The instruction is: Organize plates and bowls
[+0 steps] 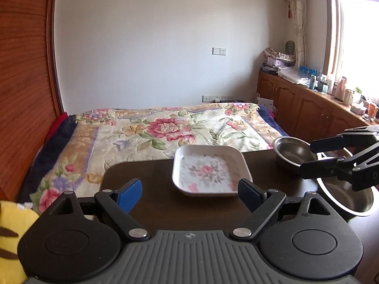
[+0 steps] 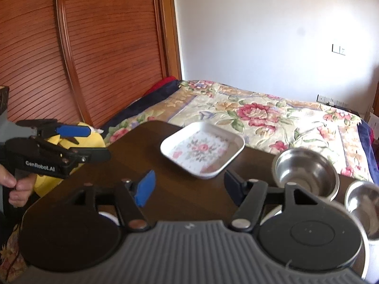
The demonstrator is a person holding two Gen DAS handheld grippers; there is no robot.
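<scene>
1. Daylight poured through the window (image 1: 355,47), blown out to white glare.
2. Fisheye distortion bowed the wardrobe doors (image 2: 83,47) at the edges.
3. The steel bowls (image 2: 305,172) appeared softly blurred.

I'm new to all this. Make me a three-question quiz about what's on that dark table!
1. True or false: the square floral dish sits on the dark table.
2. How many steel bowls are in the right wrist view: A one, B two, C four?
3. Is either gripper holding anything?

Key:
1. True.
2. B: the farther bowl and the nearer bowl.
3. No; the left gripper and the right gripper are both open with nothing in them.
</scene>
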